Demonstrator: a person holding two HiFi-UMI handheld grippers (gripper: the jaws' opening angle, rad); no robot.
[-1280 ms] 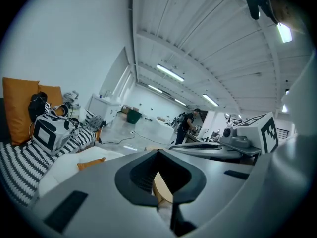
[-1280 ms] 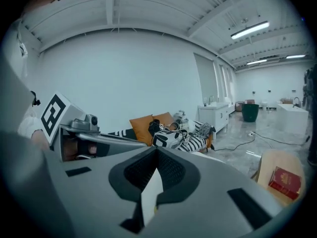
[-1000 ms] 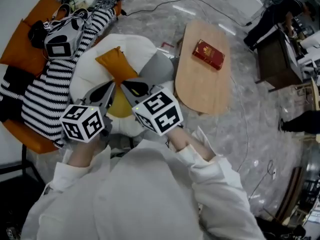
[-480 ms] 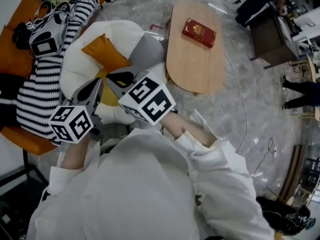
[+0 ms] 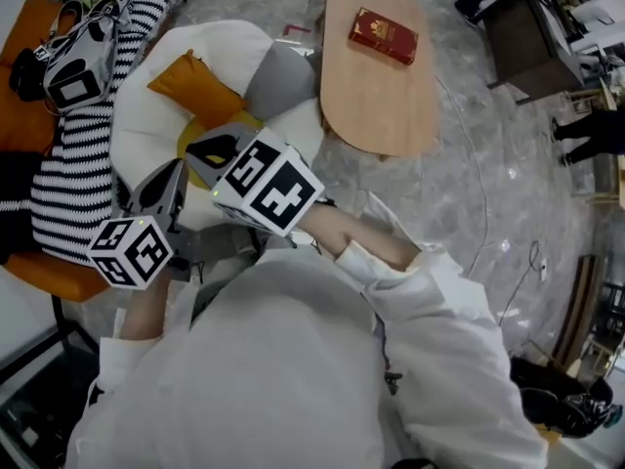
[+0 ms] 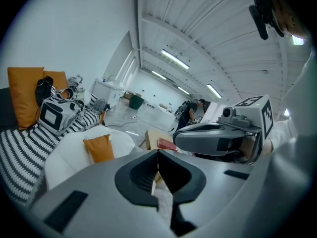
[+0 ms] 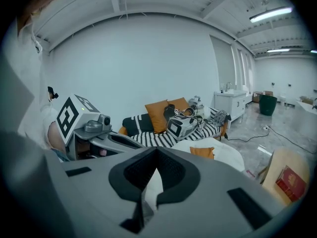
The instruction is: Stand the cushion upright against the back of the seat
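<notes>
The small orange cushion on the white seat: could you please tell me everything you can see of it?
The small orange cushion is a plain, squarish pillow of soft-looking fabric, plump, with pointed corners. It sits in the hollow of the white padded seat, propped at a tilt against the white padding, which is all that visibly touches it. A grey cushion lies close beside it on the same seat.

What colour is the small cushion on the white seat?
Orange; the cushion shows best in the head view.

Bare white seat [image 5: 229, 52] around orange cushion [image 5: 195, 88], wooden table [image 5: 376, 96] close beside, striped blanket [image 5: 73, 164] opposite
</notes>
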